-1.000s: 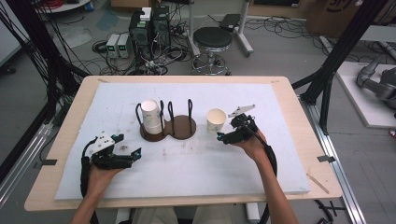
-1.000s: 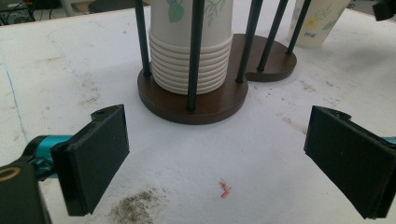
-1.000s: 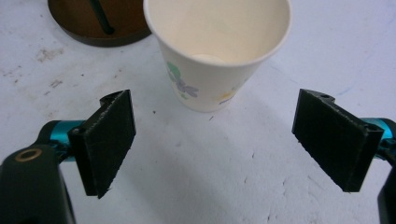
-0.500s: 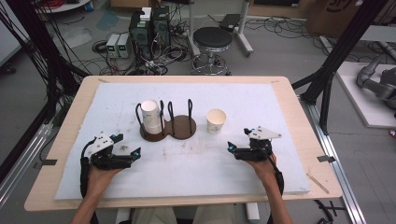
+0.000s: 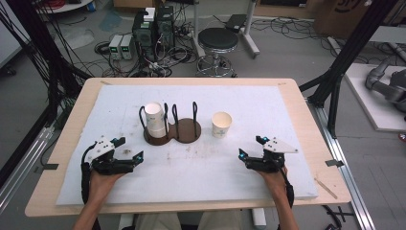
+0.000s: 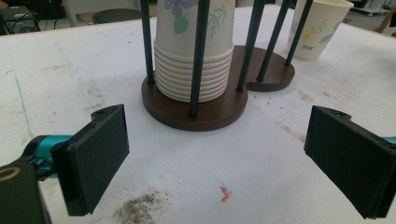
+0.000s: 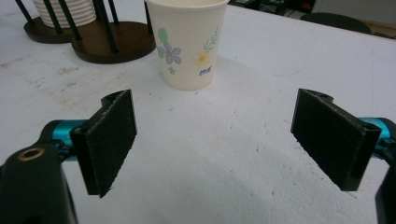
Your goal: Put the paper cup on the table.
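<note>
On the white table cover [image 5: 191,191], the person's two hands rest near the front edge, each with a gripper pointing toward the middle of the table.

The left gripper [image 5: 131,160] sits low at the left, its jaws spread wide with nothing between them; in the left gripper view its two black pads [image 6: 95,158] frame bare white cover marked by a grey smudge [image 6: 137,210] and a small orange mark [image 6: 225,193]. Straight ahead of it stands the brown cup holder [image 6: 196,109], a double round base with thin black upright rods, and the stack of paper cups [image 6: 194,56] sits upright inside the nearer ring of rods (the rims at the bottom show as a tight pile of ridges). From the high view the stack of paper cups [image 5: 154,120] fills the left ring of the cup holder [image 5: 184,132], while the right ring stands without cups.

The right gripper [image 5: 248,154] lies at the right, also wide open and holding nothing. In the right gripper view its pads [image 7: 109,137] stand on either side of bare cover, and the single paper cup [image 7: 187,42], printed with flowers, stands upright just beyond them, apart from the jaws. In the high view this single paper cup [image 5: 221,124] stands just to the right of the cup holder, not touching it.
</note>
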